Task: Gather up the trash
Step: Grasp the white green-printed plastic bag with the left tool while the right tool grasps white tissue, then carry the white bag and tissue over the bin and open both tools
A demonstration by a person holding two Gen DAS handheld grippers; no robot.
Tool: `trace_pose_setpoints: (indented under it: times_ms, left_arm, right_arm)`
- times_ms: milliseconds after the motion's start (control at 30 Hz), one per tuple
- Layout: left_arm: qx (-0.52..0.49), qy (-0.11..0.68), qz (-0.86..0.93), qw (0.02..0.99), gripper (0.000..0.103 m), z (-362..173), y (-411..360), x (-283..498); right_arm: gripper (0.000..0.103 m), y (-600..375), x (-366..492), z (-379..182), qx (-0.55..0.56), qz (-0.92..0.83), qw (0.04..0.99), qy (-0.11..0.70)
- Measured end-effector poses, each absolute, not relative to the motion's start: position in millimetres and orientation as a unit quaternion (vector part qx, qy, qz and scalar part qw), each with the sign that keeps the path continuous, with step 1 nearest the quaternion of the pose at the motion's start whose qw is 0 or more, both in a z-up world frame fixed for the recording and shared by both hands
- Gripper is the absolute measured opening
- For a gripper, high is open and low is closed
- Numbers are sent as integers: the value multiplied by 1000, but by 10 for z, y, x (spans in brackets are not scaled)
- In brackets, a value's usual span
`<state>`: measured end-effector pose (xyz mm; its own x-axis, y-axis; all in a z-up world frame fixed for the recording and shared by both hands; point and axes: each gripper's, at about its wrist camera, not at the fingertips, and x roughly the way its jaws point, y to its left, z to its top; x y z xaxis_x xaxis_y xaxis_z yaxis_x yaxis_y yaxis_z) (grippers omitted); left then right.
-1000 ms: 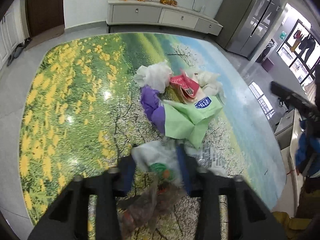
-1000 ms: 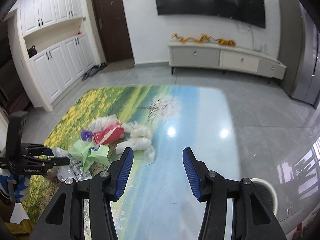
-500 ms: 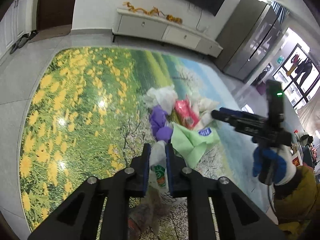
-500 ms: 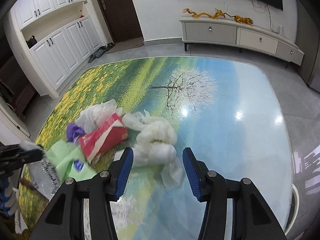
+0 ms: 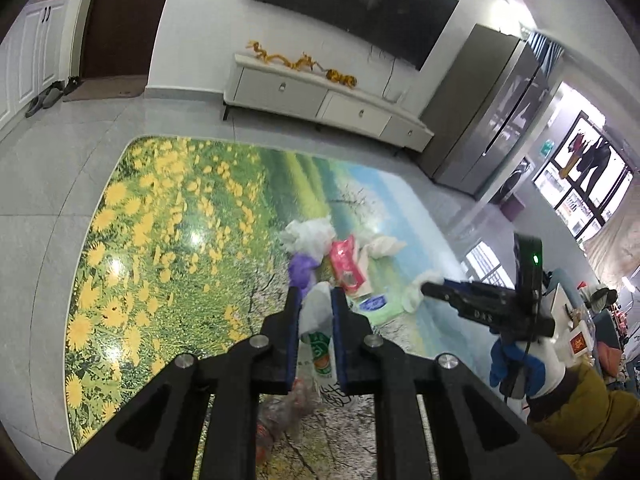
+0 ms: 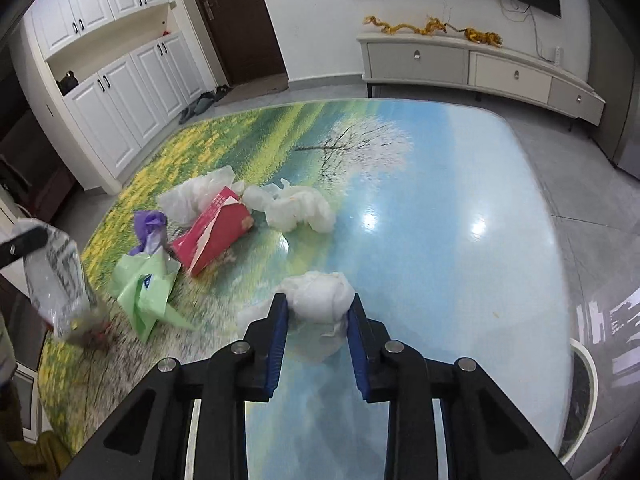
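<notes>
Left wrist view: the left tongs [image 5: 313, 300] are pinched narrow on a clear plastic bag [image 5: 316, 320], its white neck squeezed between the blue pads [image 5: 293, 320]. The bag hangs below the tongs, showing a green and orange print and dark scraps lower down. Beyond the tips lies the trash pile on the counter [image 5: 160, 240], which carries a printed scene of yellow flowers, a tree and blue sky. In the pile are a purple glove [image 5: 301, 270], a red pack [image 5: 345, 266], a white bag [image 5: 306, 234] and a green bag [image 5: 374, 306]. To the right, the right tongs [image 5: 430, 288] reach in from a blue-gloved hand [image 5: 520, 364], with white tissue at their tips. A white sideboard [image 5: 320, 100] stands against the far wall under a dark TV [image 5: 352, 4].

Right wrist view: the right tongs [image 6: 316, 312] are closed partway on a tissue wad [image 6: 320, 296], both blue pads [image 6: 276, 340] pressing its sides; more white tissue trails beneath on the counter [image 6: 440, 220]. Ahead and to the left sit the red pack [image 6: 214, 232], a second tissue clump [image 6: 298, 208] just beside it, the white bag [image 6: 196, 196] behind, the purple glove [image 6: 150, 226] and the green bag [image 6: 150, 288]. At the far left the clear plastic bag [image 6: 56, 280] hangs blurred from the left tongs, whose tip alone shows. White cupboards [image 6: 120, 80] line the left wall.
</notes>
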<state>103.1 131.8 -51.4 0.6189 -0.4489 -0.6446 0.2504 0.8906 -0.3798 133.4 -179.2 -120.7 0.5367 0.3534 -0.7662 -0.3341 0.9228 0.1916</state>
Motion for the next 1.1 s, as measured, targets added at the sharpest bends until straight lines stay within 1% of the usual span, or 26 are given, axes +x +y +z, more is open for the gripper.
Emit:
trace_pose_setpoints:
  times_ms: [233, 333, 500, 600, 833, 1067, 1100]
  left_arm:
    - [-103, 364, -215, 901, 13, -191, 1064, 942]
    - [-82, 358, -233, 900, 13, -77, 811, 934]
    - [-30, 363, -267, 892, 13, 8, 155, 999]
    - [9, 375, -294, 879, 13, 3, -406, 1093]
    - [73, 407, -355, 839, 14, -189, -1915, 1352]
    - [91, 434, -374, 815, 15, -580, -3078, 1588]
    - [89, 442, -376, 810, 17, -643, -3204, 1632]
  right_arm:
    - [27, -2308, 845, -787, 32, 164, 908, 384]
    - [27, -2560, 636, -633, 35, 141, 921, 362]
    - [27, -3087, 295, -482, 38, 76, 939, 335]
    - [27, -3477, 146, -568, 53, 31, 941, 334]
    - [29, -4261, 150, -1023, 97, -54, 922, 371]
    - [30, -4783, 307, -1396, 133, -93, 904, 396]
    - [30, -4839, 339, -1435, 136, -97, 902, 399]
